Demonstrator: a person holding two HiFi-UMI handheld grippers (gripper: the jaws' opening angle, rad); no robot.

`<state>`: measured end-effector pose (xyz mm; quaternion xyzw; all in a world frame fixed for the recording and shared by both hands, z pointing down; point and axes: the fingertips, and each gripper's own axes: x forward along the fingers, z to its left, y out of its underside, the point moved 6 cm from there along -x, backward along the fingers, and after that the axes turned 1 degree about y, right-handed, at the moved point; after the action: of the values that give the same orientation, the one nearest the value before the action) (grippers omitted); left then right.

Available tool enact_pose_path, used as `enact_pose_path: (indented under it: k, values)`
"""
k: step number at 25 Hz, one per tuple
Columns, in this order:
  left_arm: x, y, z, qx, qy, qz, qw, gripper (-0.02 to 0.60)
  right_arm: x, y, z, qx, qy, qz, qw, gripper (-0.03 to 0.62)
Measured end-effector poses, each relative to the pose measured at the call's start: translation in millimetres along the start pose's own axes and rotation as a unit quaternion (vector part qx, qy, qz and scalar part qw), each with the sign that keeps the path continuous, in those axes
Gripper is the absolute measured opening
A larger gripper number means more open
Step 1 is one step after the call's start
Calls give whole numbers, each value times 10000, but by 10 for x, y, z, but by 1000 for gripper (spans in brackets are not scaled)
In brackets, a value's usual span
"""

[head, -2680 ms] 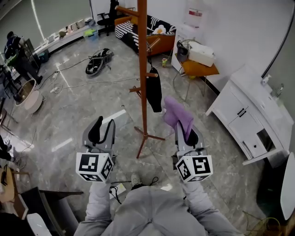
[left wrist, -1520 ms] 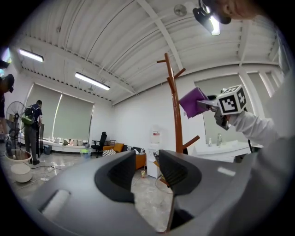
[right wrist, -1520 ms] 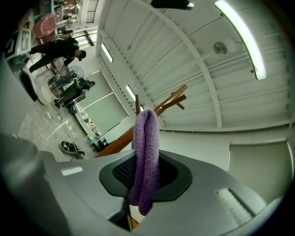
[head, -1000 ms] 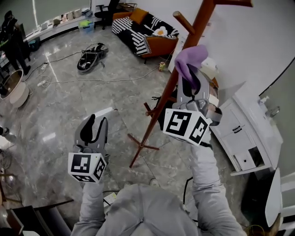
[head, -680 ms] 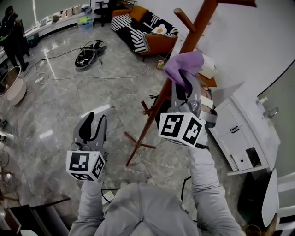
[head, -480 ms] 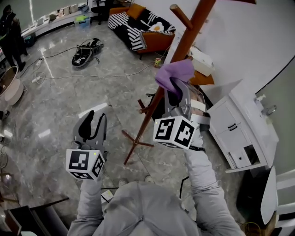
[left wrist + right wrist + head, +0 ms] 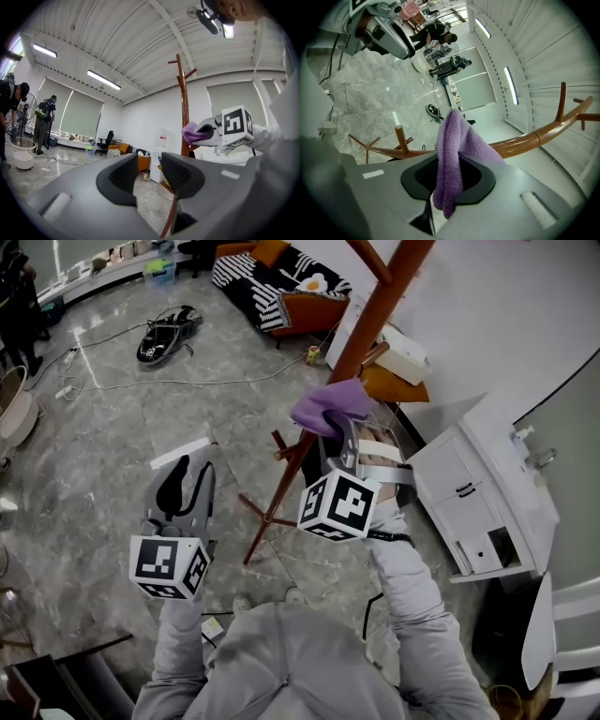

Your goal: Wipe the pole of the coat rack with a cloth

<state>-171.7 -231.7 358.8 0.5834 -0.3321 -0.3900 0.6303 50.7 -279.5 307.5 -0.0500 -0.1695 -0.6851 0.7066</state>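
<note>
Head view, cloth: the purple cloth (image 7: 330,404) lies against the brown pole (image 7: 373,320) of the coat rack, carried there by the right gripper (image 7: 349,432).
Head view, left gripper: the left gripper (image 7: 176,491) hangs low, well apart from the pole.
Left gripper view: its jaws are spread with nothing between them; the pole and the cloth on it show beyond.
Right gripper view: its jaws pinch a fold of the cloth, and the free bulk rests on the pole.
Change: within 1 s the cloth has come lower along the pole, away from the upper pegs.
Meaning: a downward wiping stroke looks under way; the lower pole is probably still to do.
</note>
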Motion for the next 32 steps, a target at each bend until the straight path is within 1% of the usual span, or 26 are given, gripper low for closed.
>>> enact_pose_path:
  k: [7, 11, 18, 23, 25, 29, 31, 32]
  values:
    - [-57, 12, 35, -57, -104, -25, 9999, 163, 25, -10, 110, -275, -287, 148, 9991, 57]
    - [-84, 3, 27, -65, -152, -30, 9999, 163, -62, -3, 75, -113, -255, -37, 9996, 57]
    - [-61, -33, -57, -21, -84, -16, 10000, 163, -387, 24, -90, 328, 52, -506, 9982, 57]
    - [32, -39, -176, 11, 12, -3, 10000, 163, -644, 206, -326, 1002, 326, -798, 9912, 57]
    - [64, -41, -225, 21, 56, 2, 10000, 163, -751, 324, -435, 1195, 522, -855, 9878, 58]
    - [141, -46, -304, 47, 130, 12, 9999, 163, -862, 603, -627, 1250, 938, -701, 9852, 58]
    - [187, -49, -339, 55, 163, 20, 9998, 163, -866, 716, -693, 1055, 1083, -561, 9869, 58]
    - [205, -51, -353, 56, 175, 21, 9998, 163, -859, 749, -709, 853, 1136, -487, 9887, 57]
